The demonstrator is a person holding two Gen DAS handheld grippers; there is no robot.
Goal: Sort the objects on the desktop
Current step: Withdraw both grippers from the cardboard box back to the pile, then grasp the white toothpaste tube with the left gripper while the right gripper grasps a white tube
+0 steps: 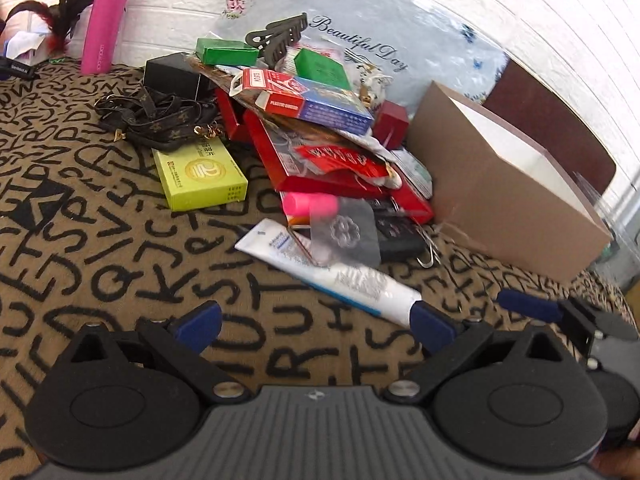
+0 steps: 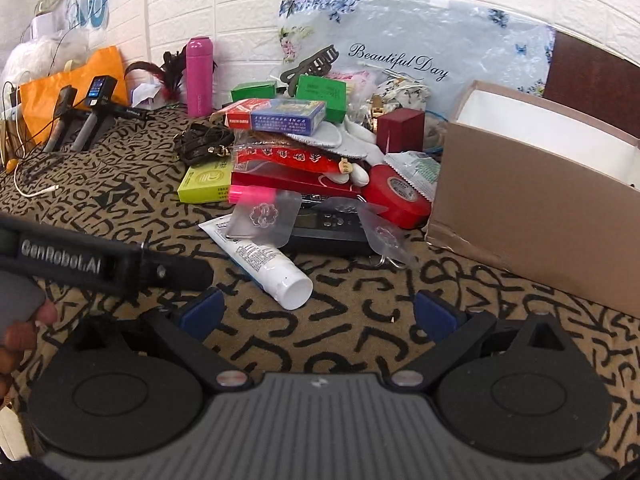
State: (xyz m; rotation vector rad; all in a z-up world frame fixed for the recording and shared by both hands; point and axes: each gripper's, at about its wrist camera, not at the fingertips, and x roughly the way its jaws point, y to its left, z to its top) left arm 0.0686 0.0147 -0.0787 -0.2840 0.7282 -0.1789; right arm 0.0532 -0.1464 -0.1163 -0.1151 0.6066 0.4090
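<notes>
White brick wall, letter-print tablecloth, a heap of clutter beside an open cardboard box.

Sorting looks barely begun: the left gripper and right gripper both hover empty with jaws spread wide. Nearest lies the white tube, cap toward the right gripper, partly under a clear hook pad. Next likely calls for closing on the tube's free end and carrying it boxward.
</notes>
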